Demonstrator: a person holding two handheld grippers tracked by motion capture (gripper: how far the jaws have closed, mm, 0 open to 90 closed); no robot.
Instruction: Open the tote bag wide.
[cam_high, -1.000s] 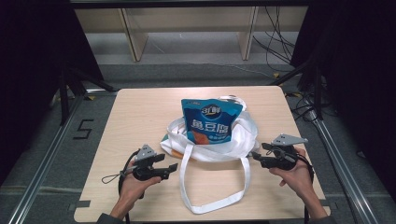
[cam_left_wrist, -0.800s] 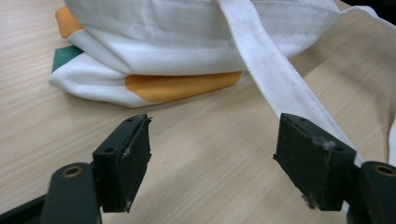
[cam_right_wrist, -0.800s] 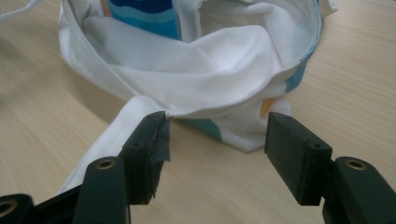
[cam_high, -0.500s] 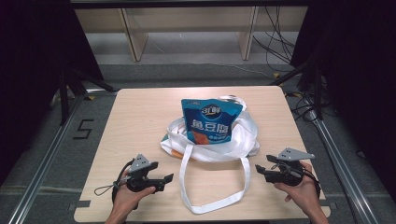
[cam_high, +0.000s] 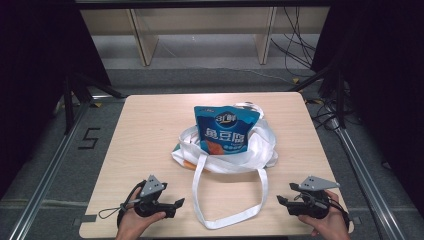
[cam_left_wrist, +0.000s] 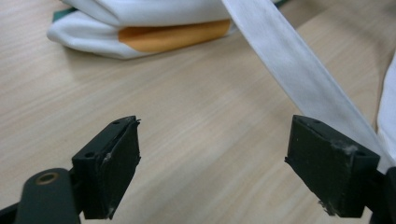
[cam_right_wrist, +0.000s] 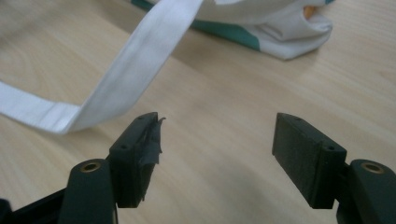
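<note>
A white tote bag (cam_high: 250, 152) lies slumped mid-table with a blue snack pouch (cam_high: 225, 130) standing in its mouth. Its long white strap (cam_high: 230, 220) loops toward the near edge. My left gripper (cam_high: 177, 202) rests at the near left, open, jaws wide apart and empty, pointing at the strap (cam_left_wrist: 299, 79), which runs past its right jaw. The bag's white and orange corner (cam_left_wrist: 154, 35) lies ahead of it. My right gripper (cam_high: 281, 200) rests at the near right, open and empty, with the strap (cam_right_wrist: 135, 65) lying ahead of its left jaw and the bag's teal-edged corner (cam_right_wrist: 280, 35) farther on.
The wooden table (cam_high: 145, 130) has bare surface to the left, the right and behind the bag. Both hands sit close to the near edge. Metal frame rails (cam_high: 45, 175) flank the table, and cables (cam_high: 300, 50) lie on the floor beyond.
Both grippers have drawn back from the bag's sides toward the near edge of the table. The bag and pouch have stayed put.
</note>
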